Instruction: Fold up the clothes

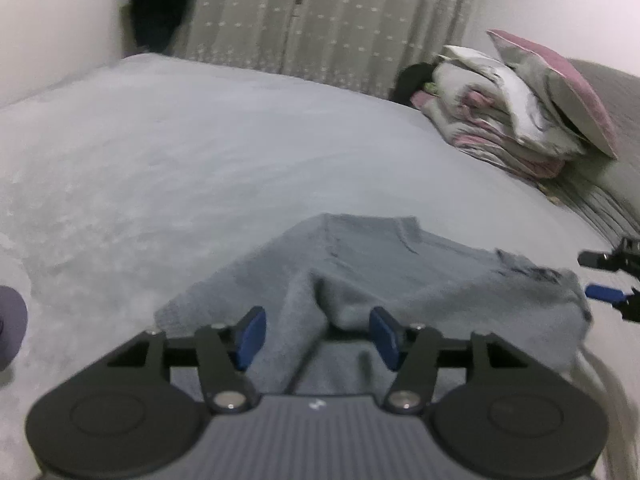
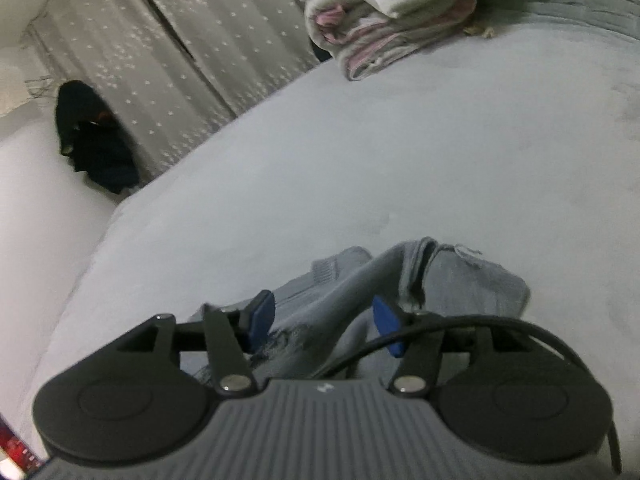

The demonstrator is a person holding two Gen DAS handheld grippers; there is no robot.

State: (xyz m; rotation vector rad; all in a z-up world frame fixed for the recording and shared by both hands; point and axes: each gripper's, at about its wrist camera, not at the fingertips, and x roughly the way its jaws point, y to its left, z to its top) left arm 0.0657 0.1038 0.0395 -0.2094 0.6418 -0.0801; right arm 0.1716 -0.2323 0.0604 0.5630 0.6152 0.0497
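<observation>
Both the left claw (image 1: 318, 334) and right claw (image 2: 326, 322) hover open over the jeans (image 1: 400, 272).

A garment (image 1: 360, 276) lay on the bed (image 1: 200, 160), near its front edge, rumpled and partly folded over itself. The left claw (image 1: 318, 334) stood over the garment's near edge, with a raised ridge of cloth between its spread fingers. The right claw (image 2: 324, 322) stood over the garment's right end, and a fold of cloth ran up between its spread fingers as well. At the far right of the bed sat a stack of folded bedding (image 1: 492, 120), with a pillow (image 1: 560, 92) leaning on top of it. Behind the bed hung a curtain (image 1: 320, 20), and to its left, by the wall, hung dark clothing (image 1: 160, 4).
</observation>
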